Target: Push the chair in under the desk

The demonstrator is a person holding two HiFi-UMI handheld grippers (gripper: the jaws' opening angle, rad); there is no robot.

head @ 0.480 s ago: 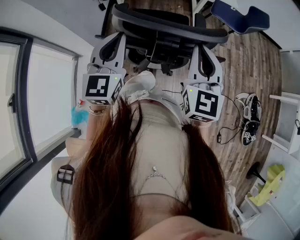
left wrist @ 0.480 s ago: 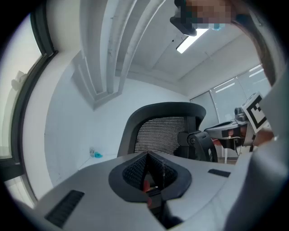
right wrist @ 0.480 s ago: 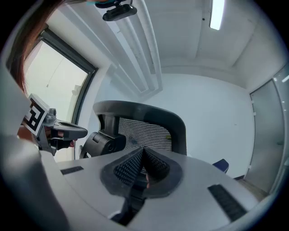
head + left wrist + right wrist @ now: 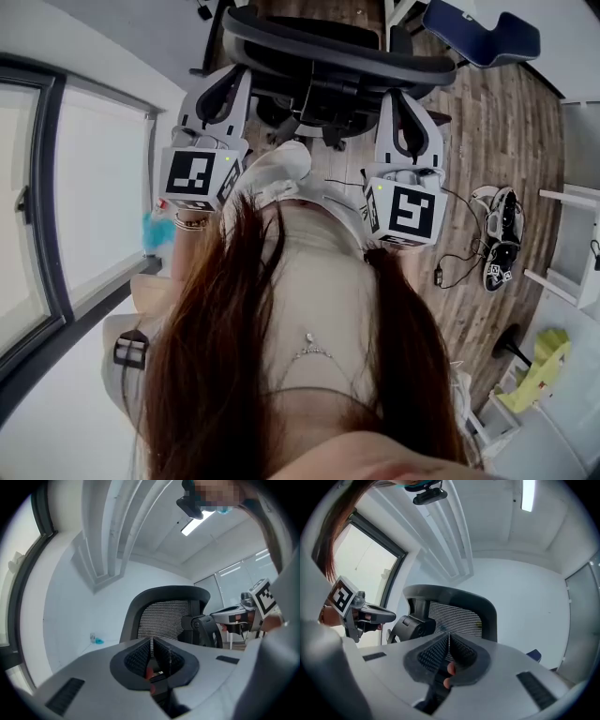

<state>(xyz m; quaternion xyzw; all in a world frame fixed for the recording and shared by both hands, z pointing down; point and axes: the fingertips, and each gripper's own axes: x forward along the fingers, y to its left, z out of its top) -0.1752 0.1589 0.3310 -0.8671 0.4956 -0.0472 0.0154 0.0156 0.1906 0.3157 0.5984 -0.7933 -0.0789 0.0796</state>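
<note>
Step in hand: the approach to the push. Judging by how things lie, the chair has not yet gone in, and both tools are lined up behind its back.
Chair: the black mesh-backed office chair [image 4: 337, 52] stands on the brown wood-plank floor [image 4: 497, 122] straight ahead of the person, with its backrest turned toward them. Each gripper view shows the mesh panel [image 4: 166, 616] [image 4: 454, 618] just beyond the jaws.
Left gripper: the left gripper [image 4: 232, 82] is held level, with its jaws pressed together on nothing [image 4: 152, 651]. It points at the left side of the backrest.
Right gripper: the right gripper [image 4: 399, 96] is also level, with its jaws closed together and nothing between them [image 4: 449, 651]. It points at the right side of the backrest.
Contact: both tips are near the backrest frame. The gripper views show a gap in front of the jaws, so I judge that neither tool is touching it yet.
Desk: I cannot make it out with certainty in any view. It presumably lies beyond the chair.
Next move: it calls for setting both closed tips flat against the backrest frame, one on each side, and pressing forward evenly so the castors roll straight.
Risk: an uneven push would probably swivel the seat instead of rolling the chair.
Nearby: a pair of black-and-white shoes [image 4: 502, 234] and a thin dark cable [image 4: 450, 258] lie on the floor to the right, well apart from the chair's path.
</note>
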